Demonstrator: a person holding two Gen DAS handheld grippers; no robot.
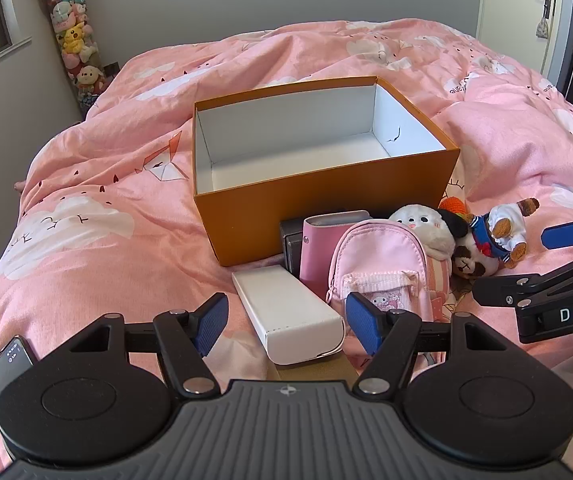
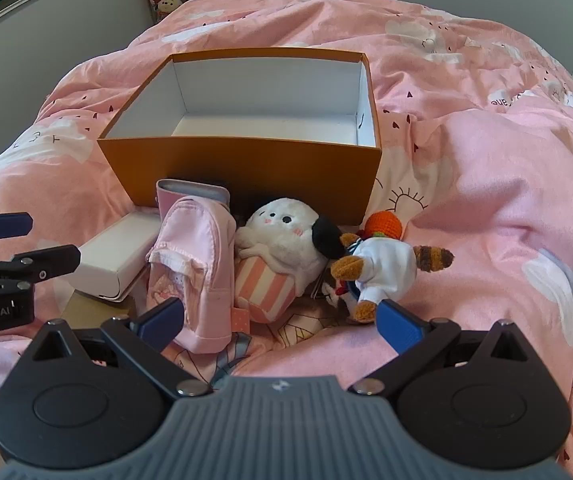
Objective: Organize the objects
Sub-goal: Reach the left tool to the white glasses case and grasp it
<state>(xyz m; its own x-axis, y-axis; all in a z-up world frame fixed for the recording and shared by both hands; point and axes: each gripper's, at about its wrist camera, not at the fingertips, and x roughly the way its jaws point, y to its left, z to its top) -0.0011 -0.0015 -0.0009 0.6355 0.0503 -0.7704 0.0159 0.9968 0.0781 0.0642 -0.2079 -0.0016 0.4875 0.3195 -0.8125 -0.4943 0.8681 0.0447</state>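
Observation:
An open orange box (image 1: pixel 326 204) (image 2: pixel 246 168) with a white, empty inside stands on the pink bed. In front of it lie a white carton (image 1: pixel 290 312) (image 2: pixel 114 256), a pink case (image 1: pixel 318 248) (image 2: pixel 190 192), a small pink backpack (image 1: pixel 382 268) (image 2: pixel 202 264), a white plush (image 1: pixel 422 228) (image 2: pixel 282 232) and a sailor plush (image 1: pixel 498 236) (image 2: pixel 382 268). My left gripper (image 1: pixel 286 324) is open, its fingers either side of the white carton's near end. My right gripper (image 2: pixel 282 320) is open just before the backpack and plushes; it also shows in the left wrist view (image 1: pixel 526 268).
A pink cloud-print duvet (image 1: pixel 106 200) (image 2: pixel 486 160) covers the bed. A tube of stuffed toys (image 1: pixel 74 40) stands in the far left corner by a window. A door (image 1: pixel 542 12) is at the far right. A phone (image 1: pixel 6 364) sits at my left gripper's side.

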